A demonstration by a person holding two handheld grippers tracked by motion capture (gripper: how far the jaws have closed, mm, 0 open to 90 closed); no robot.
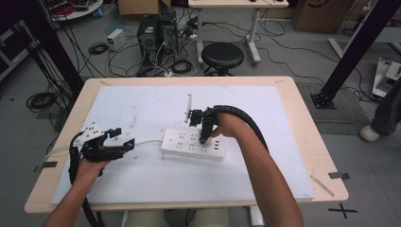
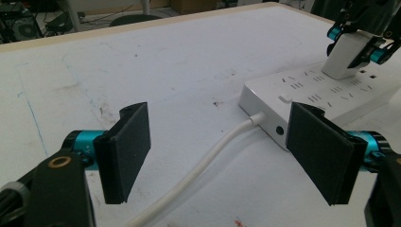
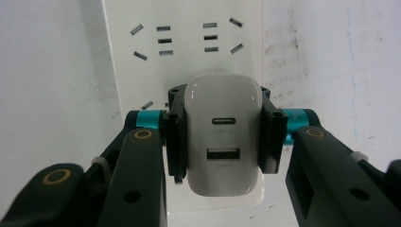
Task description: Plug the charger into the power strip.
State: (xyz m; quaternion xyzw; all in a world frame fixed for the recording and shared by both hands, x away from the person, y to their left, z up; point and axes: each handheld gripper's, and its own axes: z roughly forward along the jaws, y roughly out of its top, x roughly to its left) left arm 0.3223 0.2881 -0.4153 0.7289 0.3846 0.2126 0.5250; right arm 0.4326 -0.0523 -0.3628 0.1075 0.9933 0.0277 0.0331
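Left gripper point(image 2: 217, 156) nearest, jaws wide and empty, just short of the power strip's point(image 2: 302, 90) cabled end, white cord point(image 2: 208, 161) running between the jaws; right gripper point(image 3: 222, 142) farther along, clamped on white charger point(image 3: 222, 142), charger standing on the strip's sockets; table point(image 1: 302, 142) beneath

My right gripper point(image 3: 222, 137) clamps the charger point(image 3: 222, 142), whose prongs are hidden against the power strip point(image 3: 142, 80). At six o'clock, the picture's edge cuts off the strip's cord point(image 2: 189, 179) beyond my left gripper point(image 2: 227, 151).
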